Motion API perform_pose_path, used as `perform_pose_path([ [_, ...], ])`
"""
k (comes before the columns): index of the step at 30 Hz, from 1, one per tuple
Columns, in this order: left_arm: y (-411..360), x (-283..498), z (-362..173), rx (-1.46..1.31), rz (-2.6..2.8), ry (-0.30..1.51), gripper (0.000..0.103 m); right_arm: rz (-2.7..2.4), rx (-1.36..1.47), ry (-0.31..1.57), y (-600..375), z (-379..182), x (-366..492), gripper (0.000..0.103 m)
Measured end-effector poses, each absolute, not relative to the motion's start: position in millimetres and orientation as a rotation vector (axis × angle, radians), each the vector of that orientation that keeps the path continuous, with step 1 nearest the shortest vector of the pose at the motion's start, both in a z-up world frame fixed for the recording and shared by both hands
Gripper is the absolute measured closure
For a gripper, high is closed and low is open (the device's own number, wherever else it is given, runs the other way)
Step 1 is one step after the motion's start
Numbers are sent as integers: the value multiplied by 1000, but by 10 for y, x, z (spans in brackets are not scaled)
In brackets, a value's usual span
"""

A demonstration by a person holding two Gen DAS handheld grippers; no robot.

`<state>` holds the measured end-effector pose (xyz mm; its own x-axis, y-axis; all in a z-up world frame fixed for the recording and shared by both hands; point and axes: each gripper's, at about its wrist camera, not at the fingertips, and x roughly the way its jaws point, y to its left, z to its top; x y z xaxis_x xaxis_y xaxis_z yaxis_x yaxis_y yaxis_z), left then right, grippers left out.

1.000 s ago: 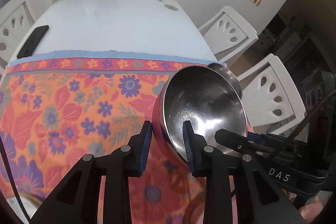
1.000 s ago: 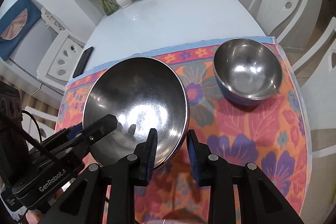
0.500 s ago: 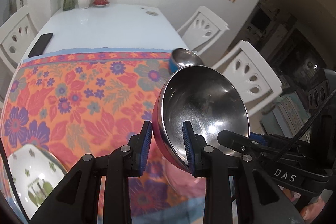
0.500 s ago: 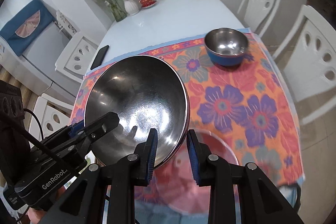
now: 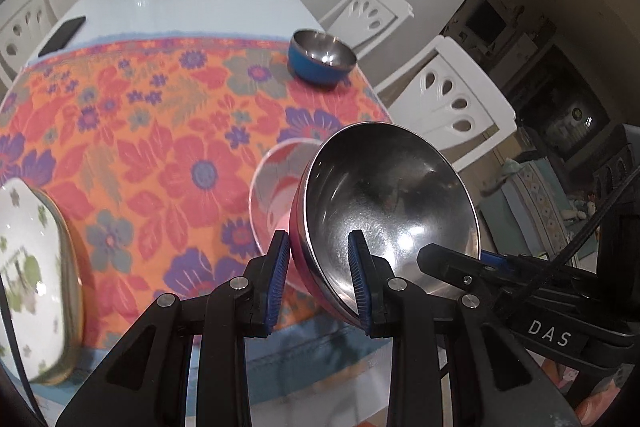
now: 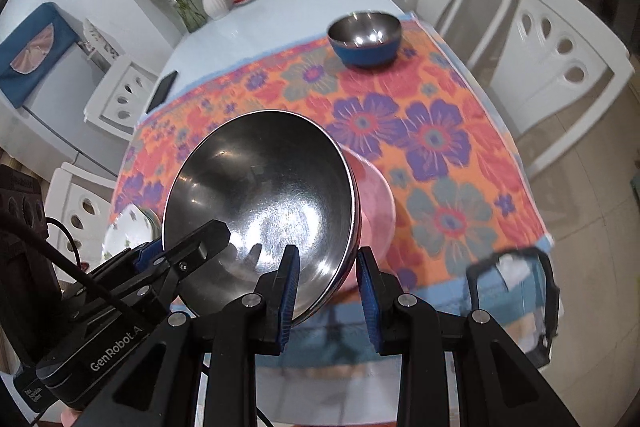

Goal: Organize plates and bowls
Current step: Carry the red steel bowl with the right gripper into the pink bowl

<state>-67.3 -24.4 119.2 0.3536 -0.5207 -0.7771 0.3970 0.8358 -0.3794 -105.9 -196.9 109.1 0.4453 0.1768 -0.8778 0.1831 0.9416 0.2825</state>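
Bowl (image 5: 384,211) in both our grips: we pinch its rim from opposite sides, the left gripper (image 5: 320,283) on one edge and the right gripper (image 6: 328,291) on the other. We hold it tilted above a clear plate (image 5: 272,183) on the floral cloth (image 5: 160,131). Farther back on the cloth sits a blue bowl (image 6: 364,37); a white plate (image 5: 28,267) lies at the near left edge.
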Motion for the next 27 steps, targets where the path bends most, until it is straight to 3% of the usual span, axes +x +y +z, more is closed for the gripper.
perform_pose_path([
  [27, -486, -381, 818, -45, -574, 1173, 75, -6, 389, 1228, -2115, 688, -802, 74],
])
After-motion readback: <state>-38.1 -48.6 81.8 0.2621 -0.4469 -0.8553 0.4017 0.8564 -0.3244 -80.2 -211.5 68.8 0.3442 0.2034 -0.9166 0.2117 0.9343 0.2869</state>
